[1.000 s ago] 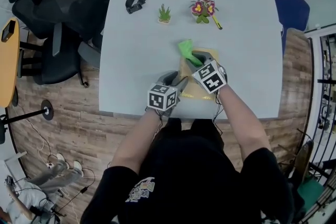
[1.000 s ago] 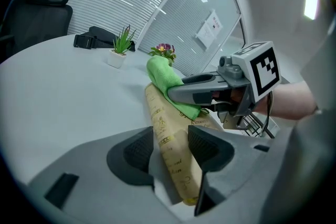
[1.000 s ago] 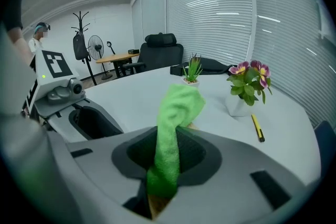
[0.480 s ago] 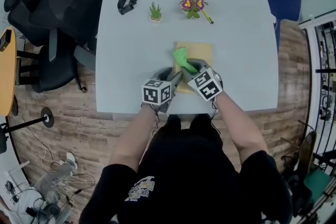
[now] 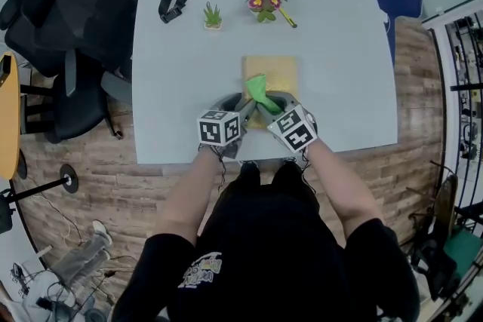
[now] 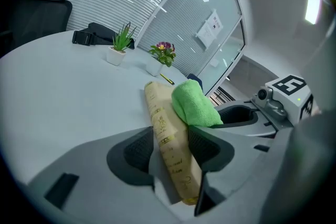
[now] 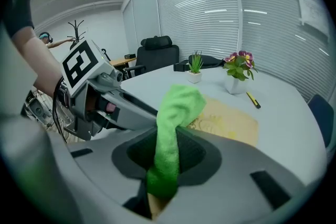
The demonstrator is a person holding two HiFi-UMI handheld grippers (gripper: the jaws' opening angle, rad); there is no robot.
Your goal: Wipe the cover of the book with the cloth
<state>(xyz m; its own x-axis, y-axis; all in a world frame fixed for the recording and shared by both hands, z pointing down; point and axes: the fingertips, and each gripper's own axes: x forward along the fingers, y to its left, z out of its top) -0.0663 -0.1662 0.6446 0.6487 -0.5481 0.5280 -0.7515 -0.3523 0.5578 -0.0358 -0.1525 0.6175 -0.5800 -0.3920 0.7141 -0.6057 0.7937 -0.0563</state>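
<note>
Both busy, mid-wipe: pins book (image 6: pixel 164 123) edge with left claw (image 6: pixel 170 150), nips cloth (image 7: pixel 178 102) with right claw (image 7: pixel 167 161). Next, likely needs dragging cloth across cover (image 7: pixel 231 119), pressed flat.

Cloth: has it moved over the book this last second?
Yes. The cloth has come toward the person; it was at the far edge of the book, whose far part now lies bare.
</note>
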